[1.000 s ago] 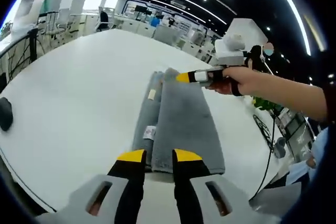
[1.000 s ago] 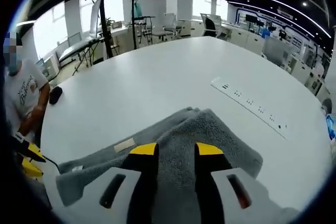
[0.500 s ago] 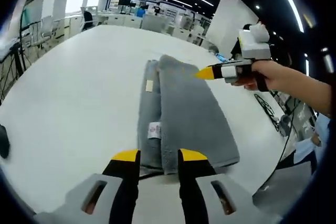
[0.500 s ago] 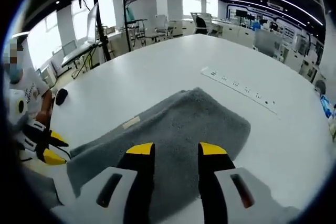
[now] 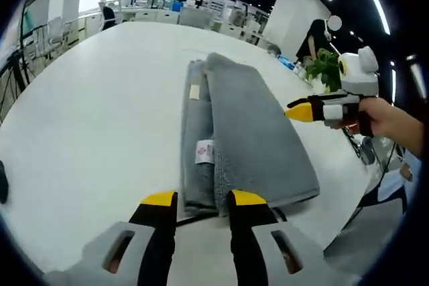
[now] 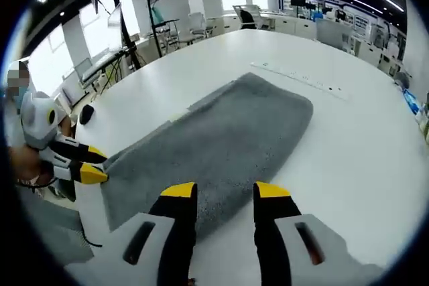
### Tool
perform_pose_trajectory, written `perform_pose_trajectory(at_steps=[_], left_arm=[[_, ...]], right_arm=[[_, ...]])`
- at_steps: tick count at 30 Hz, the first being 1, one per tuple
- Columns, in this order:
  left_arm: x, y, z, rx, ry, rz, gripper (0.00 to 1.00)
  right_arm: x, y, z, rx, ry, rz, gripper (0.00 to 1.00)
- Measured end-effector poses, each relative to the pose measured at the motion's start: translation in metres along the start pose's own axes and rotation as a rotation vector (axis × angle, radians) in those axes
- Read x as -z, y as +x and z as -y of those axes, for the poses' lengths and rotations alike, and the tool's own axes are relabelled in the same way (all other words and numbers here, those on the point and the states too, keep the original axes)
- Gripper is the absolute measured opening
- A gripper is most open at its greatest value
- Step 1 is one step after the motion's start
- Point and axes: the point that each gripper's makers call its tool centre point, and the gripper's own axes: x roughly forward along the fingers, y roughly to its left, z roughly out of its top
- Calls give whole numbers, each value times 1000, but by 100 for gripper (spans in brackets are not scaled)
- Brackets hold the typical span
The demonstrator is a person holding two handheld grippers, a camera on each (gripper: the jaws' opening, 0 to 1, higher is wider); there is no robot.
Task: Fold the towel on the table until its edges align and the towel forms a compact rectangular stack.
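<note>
A grey towel lies folded lengthwise into a long strip on the white table, with white labels showing along its left fold. My left gripper is open at the towel's near short end, nothing between its jaws. In the right gripper view the towel stretches away diagonally, and my right gripper is open just above its long edge, holding nothing. A hand holds the right gripper off the towel's right side. The left gripper sits at the towel's left end, jaws apart.
A power strip is set into the table beyond the towel. A black object lies near the table's left rim. The table's edge runs close on the right. Desks, chairs and a plant stand further off.
The right gripper has drawn back from the towel's far end and off its right side. The towel's top layer, bunched a second ago, now lies flat. The left gripper stays at the near end.
</note>
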Motion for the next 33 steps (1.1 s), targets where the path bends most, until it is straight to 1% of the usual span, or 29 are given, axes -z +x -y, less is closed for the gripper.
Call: perform_pose_trajectory(at_steps=[6, 10, 12, 14, 17, 21, 23, 27, 28, 31, 33], left_arm=[[1, 5, -1, 9, 4, -9, 31], [2, 6, 1, 19, 8, -14, 30], [2, 6, 2, 25, 7, -16, 30], [2, 6, 3, 31, 4, -18, 29], [2, 6, 4, 39, -6, -19, 28], [2, 6, 5, 49, -13, -25, 26], [2, 6, 5, 51, -18, -25, 26], [-4, 2, 5, 72, -46, -20, 25], [-9, 1, 6, 80, -55, -17, 25], [-22, 0, 6, 92, -44, -3, 26], [-28, 1, 7, 100, -42, -1, 26]], right_arm=[[12, -8, -2, 3, 24, -8, 32], [22, -14, -9, 2, 57, -6, 33], [33, -20, -18, -4, 87, -10, 33], [37, -19, -20, -8, 103, -12, 33], [50, -23, -29, -20, 140, -21, 32], [60, -29, -41, -25, 156, -26, 31], [60, -30, -45, -33, 180, -23, 30], [54, -27, -30, -13, 194, -13, 29], [50, -26, -23, -5, 200, -6, 29], [42, -24, -13, 11, 209, 8, 28], [38, -20, -8, 17, 208, 11, 28]])
